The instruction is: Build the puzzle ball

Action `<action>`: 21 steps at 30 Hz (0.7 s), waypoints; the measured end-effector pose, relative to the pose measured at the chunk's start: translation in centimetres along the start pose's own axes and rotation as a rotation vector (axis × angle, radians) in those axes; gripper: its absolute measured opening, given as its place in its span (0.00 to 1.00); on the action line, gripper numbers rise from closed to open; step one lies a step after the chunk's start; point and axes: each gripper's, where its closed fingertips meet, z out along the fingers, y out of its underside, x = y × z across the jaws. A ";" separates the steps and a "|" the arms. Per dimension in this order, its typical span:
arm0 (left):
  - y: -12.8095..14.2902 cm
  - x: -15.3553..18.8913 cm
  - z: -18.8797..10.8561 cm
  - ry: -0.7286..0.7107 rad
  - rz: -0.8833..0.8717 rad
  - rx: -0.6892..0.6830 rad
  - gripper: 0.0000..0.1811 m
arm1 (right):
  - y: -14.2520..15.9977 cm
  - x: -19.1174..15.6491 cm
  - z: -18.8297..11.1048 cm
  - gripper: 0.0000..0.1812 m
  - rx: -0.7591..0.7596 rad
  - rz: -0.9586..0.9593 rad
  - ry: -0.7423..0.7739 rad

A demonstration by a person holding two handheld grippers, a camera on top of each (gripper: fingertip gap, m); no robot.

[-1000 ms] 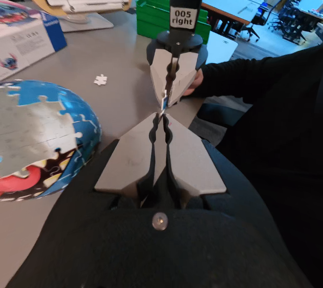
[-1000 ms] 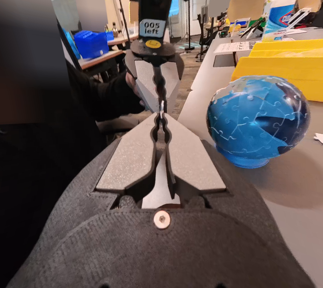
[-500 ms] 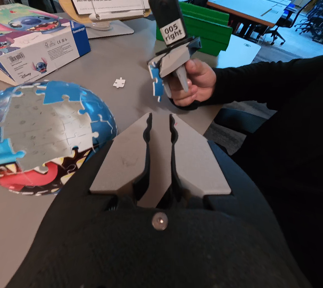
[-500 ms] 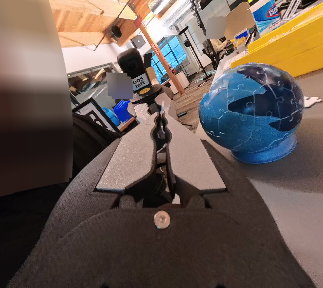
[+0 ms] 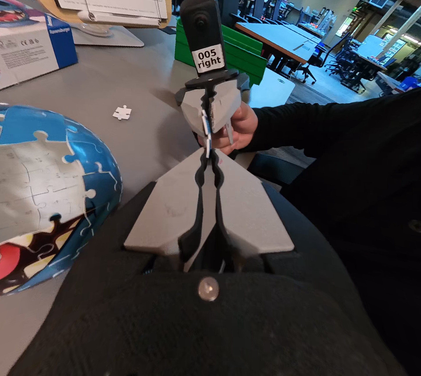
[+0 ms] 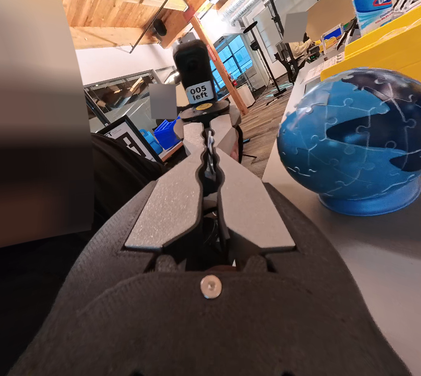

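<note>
- The right gripper (image 5: 208,137) has its fingers closed on a blue-and-white puzzle piece (image 5: 206,130), which sticks out edge-on from the tips.
- The left gripper (image 5: 209,155) meets it tip to tip above the bench (image 5: 136,82) edge; its fingers are pinched nearly together at the tips on the piece's lower end, with a narrow gap farther back.
- The puzzle ball (image 5: 45,182), partly built with an open patch showing pale backs, sits on the bench to the left gripper's left, well apart from both grippers.
- A loose white piece (image 5: 122,112) lies on the bench beyond the ball.
- A puzzle box (image 5: 34,45) and a green bin (image 5: 241,55) stand farther back.
- In the right wrist view the ball (image 6: 350,148) rests on a blue stand (image 6: 373,203).
</note>
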 end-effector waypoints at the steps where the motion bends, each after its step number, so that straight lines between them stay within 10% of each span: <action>1: 0.1 0.0 -0.1 -0.001 0.000 -0.011 0.01 | 0.1 -0.1 0.1 0.00 -0.006 -0.011 0.002; 13: -0.2 -0.9 -0.9 -0.099 0.035 0.012 0.00 | 0.0 1.3 -0.1 0.02 -0.036 -0.087 0.115; 21: -1.0 0.3 -0.6 0.106 -0.232 0.102 0.00 | -0.4 1.3 -2.8 0.15 -0.290 -0.617 0.347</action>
